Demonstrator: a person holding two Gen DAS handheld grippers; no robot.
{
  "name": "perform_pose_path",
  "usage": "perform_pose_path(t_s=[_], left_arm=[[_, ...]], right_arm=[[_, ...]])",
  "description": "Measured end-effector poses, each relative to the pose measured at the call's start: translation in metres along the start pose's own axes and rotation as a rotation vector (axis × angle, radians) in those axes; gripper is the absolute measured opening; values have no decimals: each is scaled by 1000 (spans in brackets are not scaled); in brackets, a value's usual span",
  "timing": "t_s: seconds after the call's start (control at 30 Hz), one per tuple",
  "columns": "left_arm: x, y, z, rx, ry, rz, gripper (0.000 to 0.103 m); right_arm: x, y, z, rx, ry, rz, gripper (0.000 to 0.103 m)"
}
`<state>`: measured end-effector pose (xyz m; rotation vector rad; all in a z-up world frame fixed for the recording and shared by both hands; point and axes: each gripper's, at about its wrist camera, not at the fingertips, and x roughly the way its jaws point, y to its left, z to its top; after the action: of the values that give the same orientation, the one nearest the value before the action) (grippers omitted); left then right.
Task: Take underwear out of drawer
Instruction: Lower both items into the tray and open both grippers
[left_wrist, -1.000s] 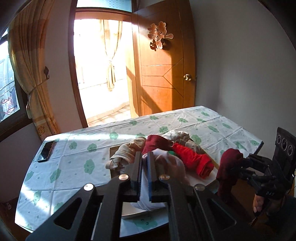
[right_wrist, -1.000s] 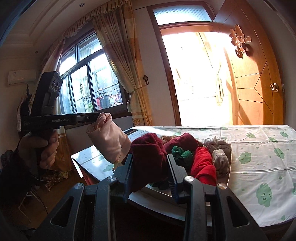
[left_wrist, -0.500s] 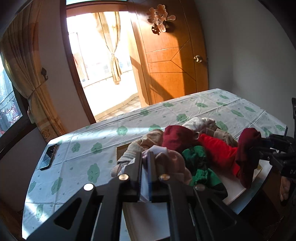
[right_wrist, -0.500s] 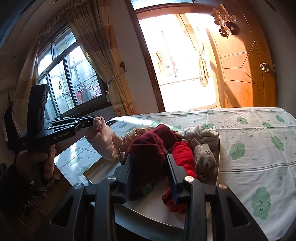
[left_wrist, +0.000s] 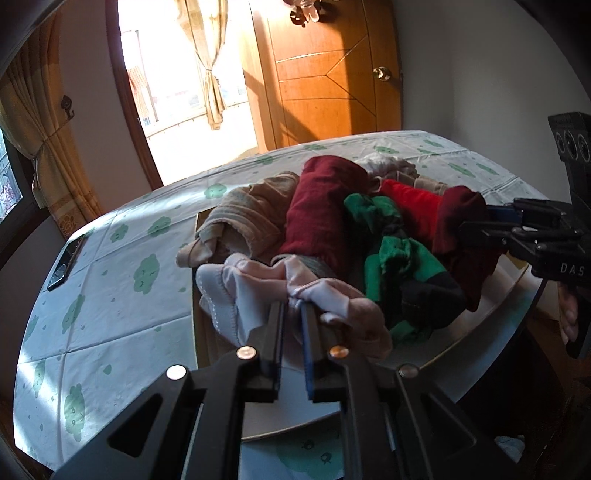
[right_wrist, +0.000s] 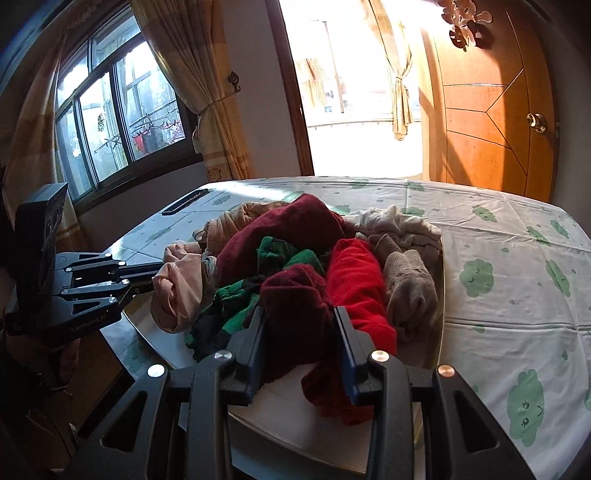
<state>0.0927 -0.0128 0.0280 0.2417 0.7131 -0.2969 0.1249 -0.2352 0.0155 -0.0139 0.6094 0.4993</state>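
The left gripper (left_wrist: 291, 314) has its fingers just beginning to part, a fold of pale pink underwear (left_wrist: 258, 291) still lying between them and spilling toward 10 and 2 o'clock. The right gripper (right_wrist: 299, 321) has its fingers clamped on a dark red piece (right_wrist: 295, 295). Beyond, at 12 o'clock, lies the heap of underwear (right_wrist: 354, 273) in a shallow tray (right_wrist: 439, 295) on the table (right_wrist: 517, 258).
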Motion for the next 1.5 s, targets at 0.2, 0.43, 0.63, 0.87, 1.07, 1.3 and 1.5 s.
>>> perform_pose_path(t_s=[0.2, 0.43, 0.63, 0.87, 1.07, 1.3, 1.5], left_arm=[[0, 0, -9, -27, 6, -24, 31], [-10, 5, -16, -71, -6, -42, 57], [-15, 3, -20, -79, -10, -47, 58], [-21, -2, -22, -64, -18, -48, 65], [-25, -4, -23, -63, -27, -48, 69], [-29, -10, -26, -51, -26, -49, 72], [-36, -17, -30, -35, -32, -53, 78]], right_arm=[[12, 12, 5, -70, 77, -31, 39], [12, 16, 2, -77, 73, -43, 45], [6, 19, -1, -61, 52, -37, 58], [0, 21, -3, -52, 39, -42, 59], [-2, 22, -3, -52, 32, -46, 59], [-9, 22, -6, -46, 18, -44, 59], [-24, 25, -9, -51, -1, -38, 59]])
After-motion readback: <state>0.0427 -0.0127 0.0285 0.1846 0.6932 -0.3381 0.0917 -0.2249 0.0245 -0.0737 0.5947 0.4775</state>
